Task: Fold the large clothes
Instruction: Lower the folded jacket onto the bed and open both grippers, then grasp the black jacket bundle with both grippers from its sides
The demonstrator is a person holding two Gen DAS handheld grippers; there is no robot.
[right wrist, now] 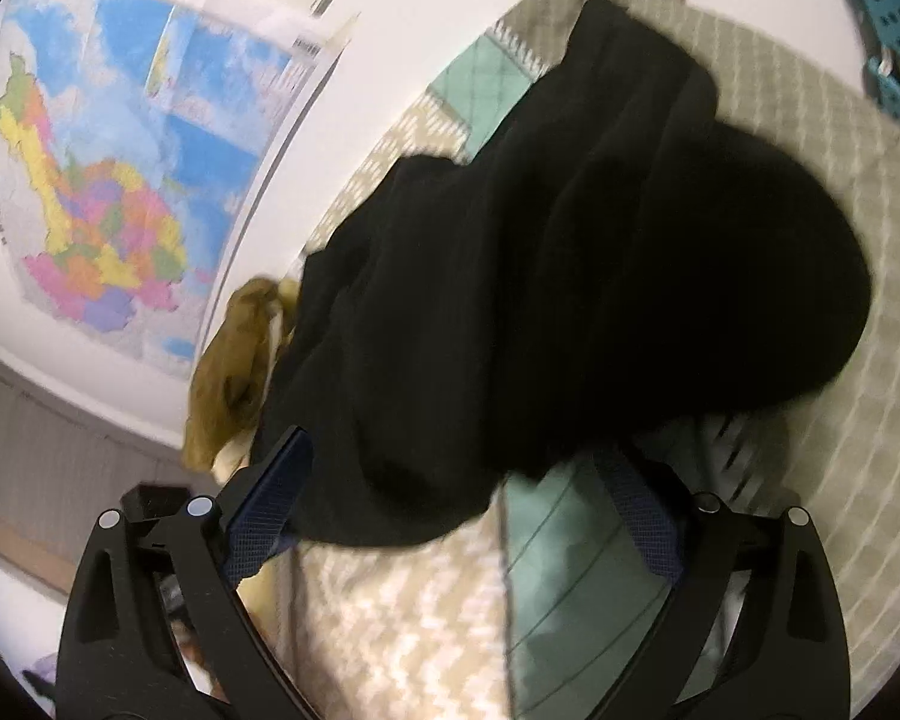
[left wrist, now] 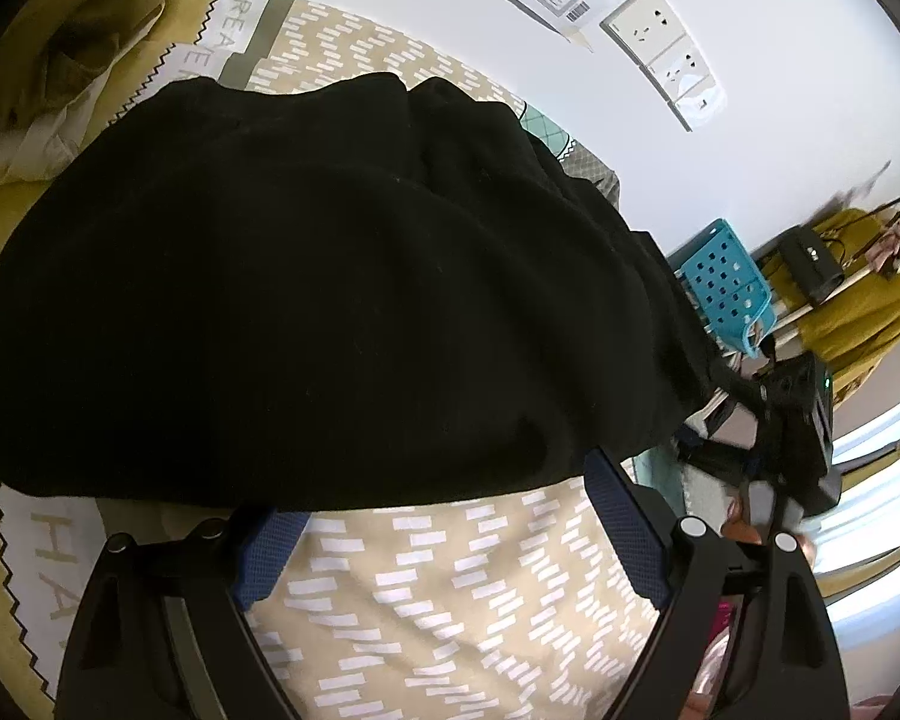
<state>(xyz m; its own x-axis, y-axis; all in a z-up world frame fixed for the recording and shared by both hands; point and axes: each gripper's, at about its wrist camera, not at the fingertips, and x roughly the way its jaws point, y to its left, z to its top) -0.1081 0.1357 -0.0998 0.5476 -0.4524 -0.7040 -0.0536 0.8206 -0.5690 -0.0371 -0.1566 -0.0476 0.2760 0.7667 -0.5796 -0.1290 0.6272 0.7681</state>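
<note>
Pointing downward at a slant over the bed, the left gripper (left wrist: 444, 516) has its two blue-padded fingers (left wrist: 624, 516) spread wide, nothing clamped between them; only the near hem of the black garment (left wrist: 330, 276) lies across the gap, and the left pad's tip is tucked under that hem. The garment sits in a rounded heap on the beige bedspread (left wrist: 450, 600) with its white dash pattern, well forward of the gripper. At the far left of this view, a mustard-coloured cloth (left wrist: 84, 18) is bunched at the bed's edge, and the bedspread's white zigzag border carries pale capitals reading "DREA" near the top and "HA" lower down; the rest is cut off. To the right, wall sockets (left wrist: 666, 54) sit below a map's barcode corner, a blue perforated basket (left wrist: 726, 288) stands beyond the bed, and the right gripper's body is seen from the side (left wrist: 792, 420). In the right wrist view, the right gripper (right wrist: 456, 480) also tilts downward with fingers parted, the garment's lower edge draped between them, not pinched, touching the left pad (right wrist: 270, 498). A coloured wall map (right wrist: 108, 180) hangs at left; its text is too blurred to read.
</note>
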